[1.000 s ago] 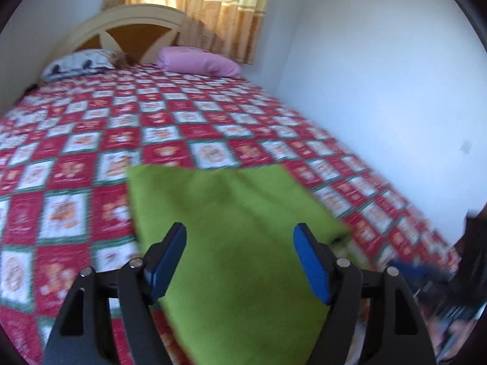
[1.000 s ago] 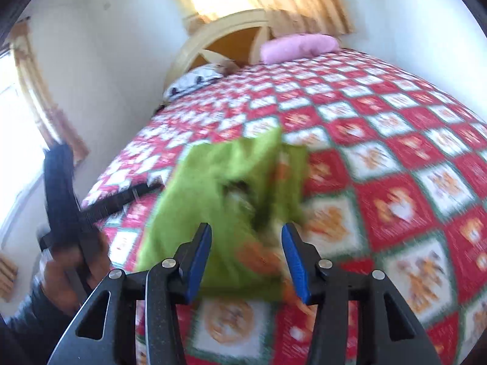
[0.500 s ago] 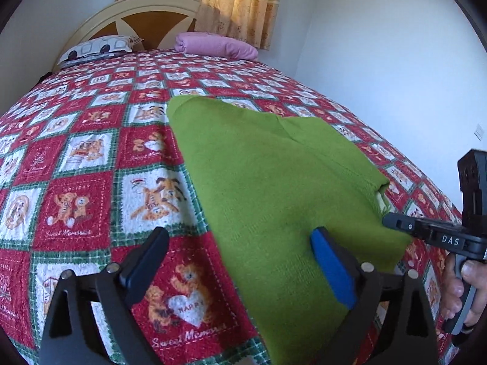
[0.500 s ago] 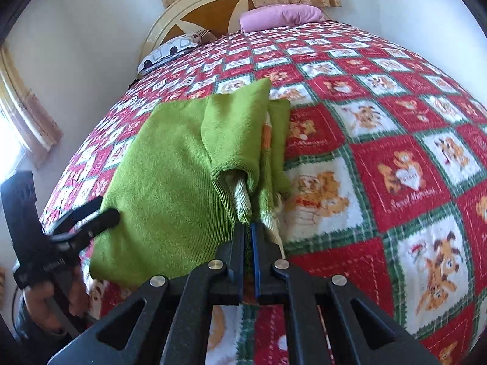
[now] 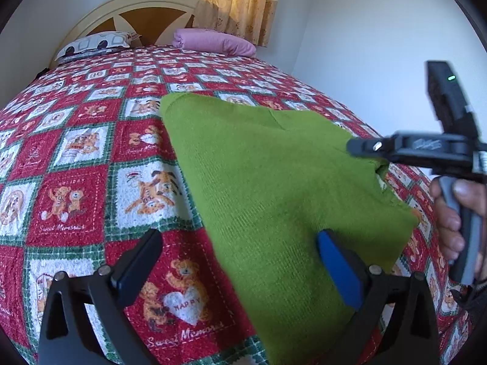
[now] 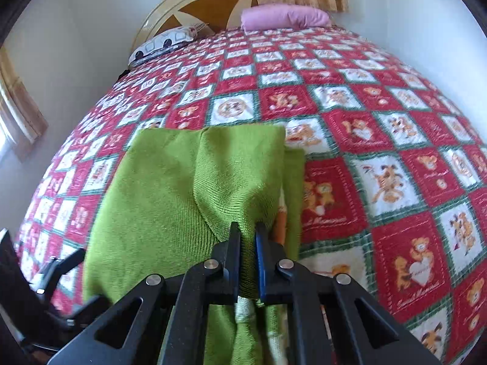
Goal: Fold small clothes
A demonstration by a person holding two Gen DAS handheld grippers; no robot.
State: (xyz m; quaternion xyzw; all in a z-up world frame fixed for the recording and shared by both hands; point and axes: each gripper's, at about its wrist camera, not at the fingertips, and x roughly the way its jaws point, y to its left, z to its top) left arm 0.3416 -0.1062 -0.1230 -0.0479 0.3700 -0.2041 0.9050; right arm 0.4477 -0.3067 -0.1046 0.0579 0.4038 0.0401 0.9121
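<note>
While your right gripper [image 6: 247, 237] pinches the green garment's [image 6: 170, 194] near edge on the bedspread [image 6: 380, 152], its length runs toward the headboard [image 6: 197, 3]; your left gripper [image 5: 240, 261] hangs open, straddling its near-left edge.

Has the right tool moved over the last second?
Yes. The right tool closed on the green garment and lifted its edge off the patterned bedspread.

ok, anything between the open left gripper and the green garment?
Nothing visible. The left gripper is open right at the green garment, one finger over quilt, the other over cloth. The right gripper already pinches its other side.
</note>
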